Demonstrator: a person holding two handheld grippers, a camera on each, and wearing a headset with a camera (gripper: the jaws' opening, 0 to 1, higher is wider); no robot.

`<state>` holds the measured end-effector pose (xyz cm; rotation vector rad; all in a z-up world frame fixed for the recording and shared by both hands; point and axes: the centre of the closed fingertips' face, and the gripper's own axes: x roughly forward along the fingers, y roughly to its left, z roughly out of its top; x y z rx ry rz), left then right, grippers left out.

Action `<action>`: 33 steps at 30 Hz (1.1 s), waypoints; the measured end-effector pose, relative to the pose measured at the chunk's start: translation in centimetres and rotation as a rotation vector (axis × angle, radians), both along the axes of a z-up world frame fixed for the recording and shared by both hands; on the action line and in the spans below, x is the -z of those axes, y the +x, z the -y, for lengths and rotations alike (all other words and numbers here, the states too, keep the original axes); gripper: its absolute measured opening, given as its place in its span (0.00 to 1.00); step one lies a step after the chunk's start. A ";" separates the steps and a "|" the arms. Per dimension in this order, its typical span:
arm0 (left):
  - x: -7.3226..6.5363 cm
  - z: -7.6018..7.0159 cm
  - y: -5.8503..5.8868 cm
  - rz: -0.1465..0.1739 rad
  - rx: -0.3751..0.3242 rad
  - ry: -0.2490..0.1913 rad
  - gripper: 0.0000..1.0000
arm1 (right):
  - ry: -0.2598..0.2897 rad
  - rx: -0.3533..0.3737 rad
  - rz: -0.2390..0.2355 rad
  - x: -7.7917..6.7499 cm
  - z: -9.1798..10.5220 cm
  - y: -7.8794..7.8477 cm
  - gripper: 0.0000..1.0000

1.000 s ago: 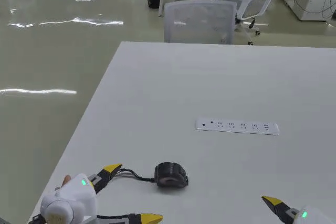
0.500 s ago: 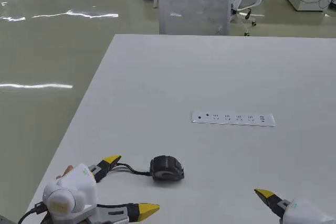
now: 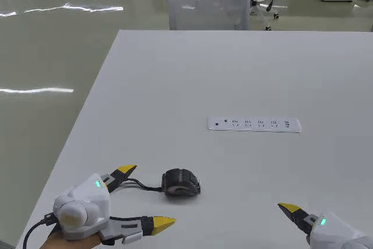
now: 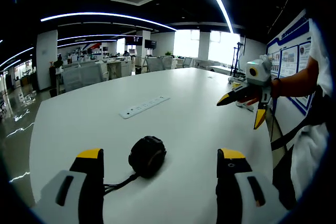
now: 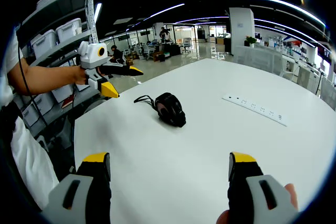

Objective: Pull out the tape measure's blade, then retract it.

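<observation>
A black tape measure (image 3: 181, 182) with a black wrist cord (image 3: 143, 186) lies on the white table (image 3: 233, 74) near its front left corner; it also lies ahead in the left gripper view (image 4: 147, 155) and the right gripper view (image 5: 170, 109). My left gripper (image 3: 140, 197) is open just left of it, jaws spread to either side of the cord, nothing held. My right gripper (image 5: 168, 165) is open and empty, well to the right of the tape measure; one yellow-tipped jaw (image 3: 289, 209) shows at the bottom right of the head view.
A white power strip (image 3: 254, 125) lies flat mid-table beyond the tape measure. A grey mesh chair (image 3: 210, 4) stands at the table's far edge, more chairs behind it. The table's left edge (image 3: 76, 126) drops to a glossy floor.
The head camera tilted and shifted, so the scene slid up in view. Both grippers stayed open near the front edge; the tape measure has not moved on the table.
</observation>
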<state>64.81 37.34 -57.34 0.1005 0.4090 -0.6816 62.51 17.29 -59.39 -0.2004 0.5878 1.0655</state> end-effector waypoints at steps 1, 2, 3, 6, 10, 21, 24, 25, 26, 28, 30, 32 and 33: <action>0.1 0.0 0.2 -0.002 0.006 -0.007 0.84 | 0.000 0.001 -0.003 0.0 0.0 0.0 0.95; 0.2 0.0 0.3 -0.002 0.009 -0.011 0.83 | -0.001 0.000 -0.005 0.1 -0.1 0.0 0.95; 0.3 -0.1 0.4 -0.003 0.013 -0.013 0.83 | -0.002 -0.001 -0.005 0.1 -0.1 0.0 0.95; 0.8 -0.2 1.0 -0.002 0.026 -0.003 0.82 | -0.008 -0.004 -0.007 0.2 -0.4 0.0 0.95; 1.6 -0.4 1.4 -0.012 0.052 0.010 0.80 | -0.012 -0.007 -0.011 0.3 -0.8 -0.1 0.95; 4.0 -0.5 2.0 -0.044 0.143 0.029 0.70 | -0.016 -0.006 -0.026 0.7 -1.6 -0.3 0.95; 4.4 -0.3 2.1 -0.038 0.172 0.045 0.67 | -0.021 -0.007 -0.027 0.9 -1.8 -0.3 0.95; 4.5 -0.3 2.2 -0.037 0.178 0.046 0.66 | -0.020 -0.007 -0.028 0.9 -1.9 -0.3 0.95; 4.6 -0.2 2.3 -0.036 0.184 0.046 0.65 | -0.020 -0.007 -0.030 1.0 -2.0 -0.3 0.95; 4.8 -0.2 2.4 -0.035 0.196 0.046 0.63 | -0.022 -0.008 -0.031 1.1 -2.1 -0.4 0.95; 4.9 -0.2 2.6 -0.031 0.208 0.037 0.61 | -0.019 -0.009 -0.035 1.1 -2.4 -0.4 0.95; 5.2 -0.3 2.9 -0.026 0.216 0.040 0.60 | -0.022 -0.011 -0.037 1.2 -2.6 -0.5 0.95; 5.2 -0.3 3.0 -0.024 0.223 0.039 0.60 | -0.022 -0.012 -0.038 1.2 -2.6 -0.5 0.95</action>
